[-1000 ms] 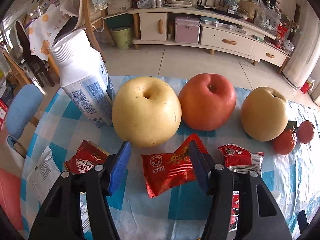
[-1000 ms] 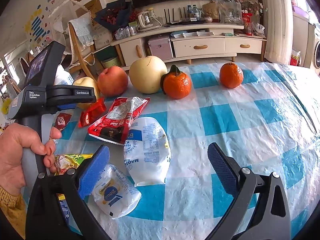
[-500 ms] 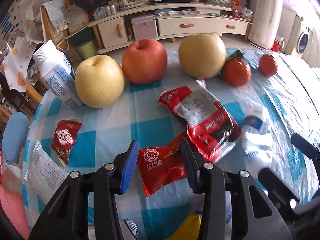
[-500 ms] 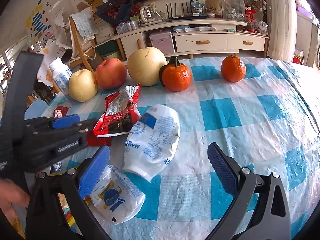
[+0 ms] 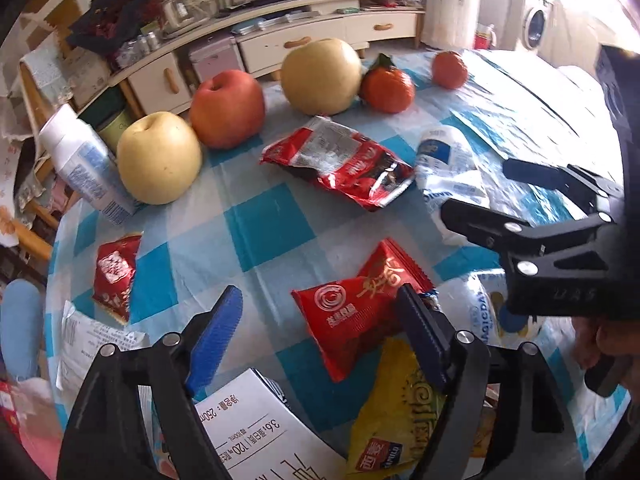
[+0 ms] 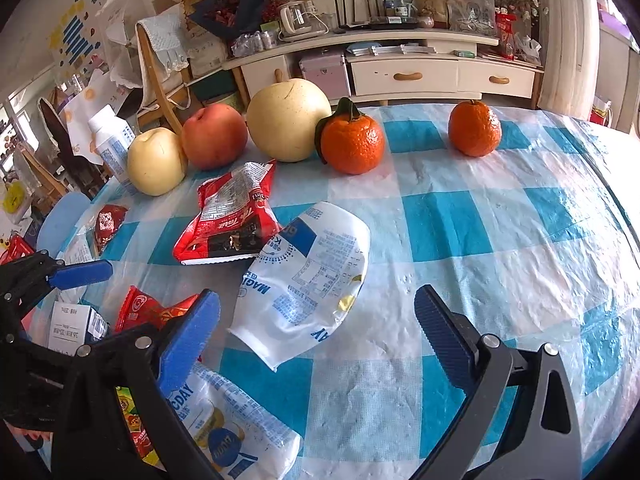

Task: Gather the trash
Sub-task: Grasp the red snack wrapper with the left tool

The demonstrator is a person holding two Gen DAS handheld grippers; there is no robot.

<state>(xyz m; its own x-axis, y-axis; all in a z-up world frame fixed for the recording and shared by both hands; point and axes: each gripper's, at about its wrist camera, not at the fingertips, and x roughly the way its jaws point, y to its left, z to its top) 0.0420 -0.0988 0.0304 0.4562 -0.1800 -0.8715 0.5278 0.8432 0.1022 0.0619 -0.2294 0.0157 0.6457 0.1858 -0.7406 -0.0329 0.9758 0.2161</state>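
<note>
My left gripper (image 5: 320, 332) is open; a small red snack wrapper (image 5: 360, 308) lies on the checked tablecloth between its fingers, touching the right one. A bigger red wrapper (image 5: 340, 160) (image 6: 230, 216), a white and blue pouch (image 5: 448, 168) (image 6: 308, 280), a small red packet (image 5: 114, 276), a yellow wrapper (image 5: 396, 416) and a white carton (image 5: 256, 428) lie around it. My right gripper (image 6: 316, 332) is open and empty, low over the white and blue pouch. It also shows in the left wrist view (image 5: 532, 200). A second white pouch (image 6: 228, 428) lies under its left finger.
Two pears (image 6: 286, 120) (image 6: 156, 162), an apple (image 6: 214, 136), two oranges (image 6: 352, 144) (image 6: 474, 128) and a white bottle (image 5: 84, 160) stand in a row along the table's far side. The table edge (image 5: 52, 264) lies at the left. A TV cabinet (image 6: 400, 76) stands behind.
My left gripper pulled back from the fruit towards the near side, bringing the small red wrapper along, then opened wider and released it. My right gripper stayed open over the white pouch.
</note>
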